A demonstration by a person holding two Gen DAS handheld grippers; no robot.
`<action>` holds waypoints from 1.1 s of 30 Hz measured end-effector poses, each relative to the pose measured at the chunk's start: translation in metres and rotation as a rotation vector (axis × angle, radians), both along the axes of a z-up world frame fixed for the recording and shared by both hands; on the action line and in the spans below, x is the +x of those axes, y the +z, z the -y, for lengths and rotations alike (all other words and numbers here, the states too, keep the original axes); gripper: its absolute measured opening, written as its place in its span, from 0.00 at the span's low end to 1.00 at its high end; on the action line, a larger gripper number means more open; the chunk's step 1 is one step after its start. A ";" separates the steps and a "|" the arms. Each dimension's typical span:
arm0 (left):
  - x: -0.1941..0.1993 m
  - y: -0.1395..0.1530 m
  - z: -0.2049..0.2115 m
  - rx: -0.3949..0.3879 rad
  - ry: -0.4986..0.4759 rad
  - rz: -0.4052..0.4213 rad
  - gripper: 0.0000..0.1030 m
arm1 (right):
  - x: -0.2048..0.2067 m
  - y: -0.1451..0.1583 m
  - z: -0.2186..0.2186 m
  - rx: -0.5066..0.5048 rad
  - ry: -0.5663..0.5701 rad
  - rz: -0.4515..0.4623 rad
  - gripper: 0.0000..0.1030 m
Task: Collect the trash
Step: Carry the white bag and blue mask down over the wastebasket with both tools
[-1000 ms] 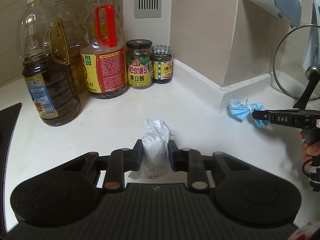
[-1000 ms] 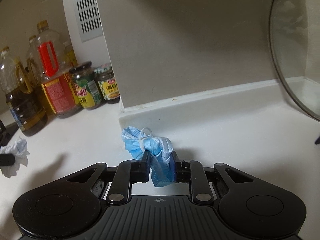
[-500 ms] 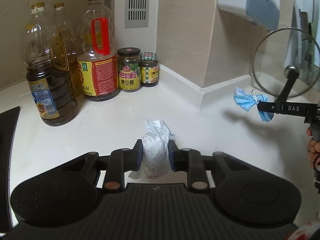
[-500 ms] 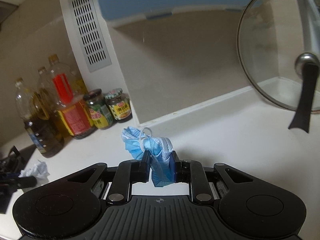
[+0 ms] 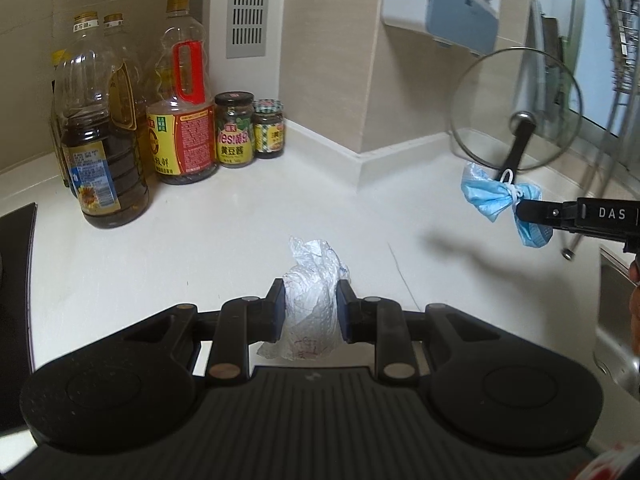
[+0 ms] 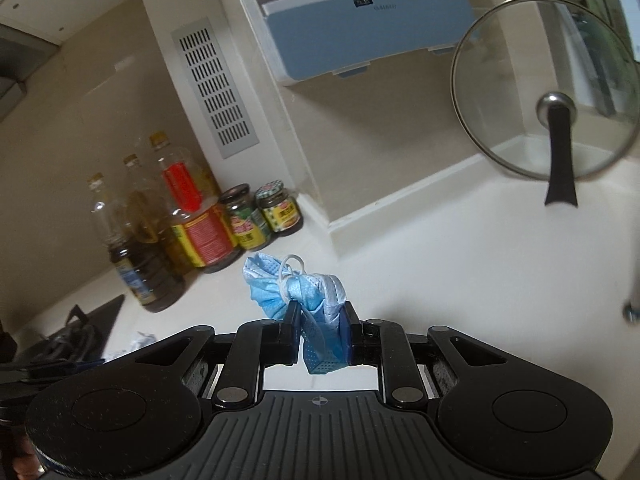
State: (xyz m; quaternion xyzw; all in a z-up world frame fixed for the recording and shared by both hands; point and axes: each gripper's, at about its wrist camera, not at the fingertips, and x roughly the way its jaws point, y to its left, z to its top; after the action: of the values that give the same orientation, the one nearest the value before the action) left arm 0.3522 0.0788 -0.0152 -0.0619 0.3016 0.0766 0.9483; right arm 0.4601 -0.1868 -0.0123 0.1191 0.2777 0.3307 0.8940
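My left gripper [image 5: 311, 306] is shut on a crumpled white tissue [image 5: 310, 280] and holds it above the white counter [image 5: 224, 240]. My right gripper [image 6: 320, 330] is shut on a bunched blue face mask [image 6: 298, 300] with a white ear loop, held in the air above the counter. The mask [image 5: 496, 198] and the right gripper's fingers [image 5: 560, 214] also show at the right of the left wrist view. The tissue shows faintly at the lower left of the right wrist view [image 6: 142, 339].
Oil bottles [image 5: 100, 152] and sauce jars [image 5: 235, 130] stand at the back left corner. A glass pot lid [image 5: 516, 112] leans against the wall at the right. A black stove [image 5: 14, 280] lies at the left, a steel sink edge [image 5: 612, 320] at the right.
Both grippers have risen from the counter and pulled back with their trash. The right gripper with the mask has lifted higher and now sits in front of the pot lid.
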 end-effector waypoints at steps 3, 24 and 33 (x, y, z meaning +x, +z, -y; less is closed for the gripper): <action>-0.020 0.000 0.003 -0.007 -0.027 0.001 0.23 | -0.031 0.000 0.001 0.008 -0.015 -0.007 0.20; -0.126 -0.004 0.012 -0.049 -0.146 -0.010 0.23 | -0.176 -0.015 -0.019 -0.039 -0.007 -0.070 0.20; -0.137 -0.013 0.013 -0.068 -0.123 -0.037 0.23 | -0.188 -0.032 -0.029 -0.074 0.008 -0.113 0.20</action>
State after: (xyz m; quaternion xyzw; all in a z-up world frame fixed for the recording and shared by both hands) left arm 0.2153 0.0653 -0.0279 -0.0740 0.3246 0.0088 0.9429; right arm 0.2716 -0.1578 -0.0440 0.1033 0.3401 0.3166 0.8794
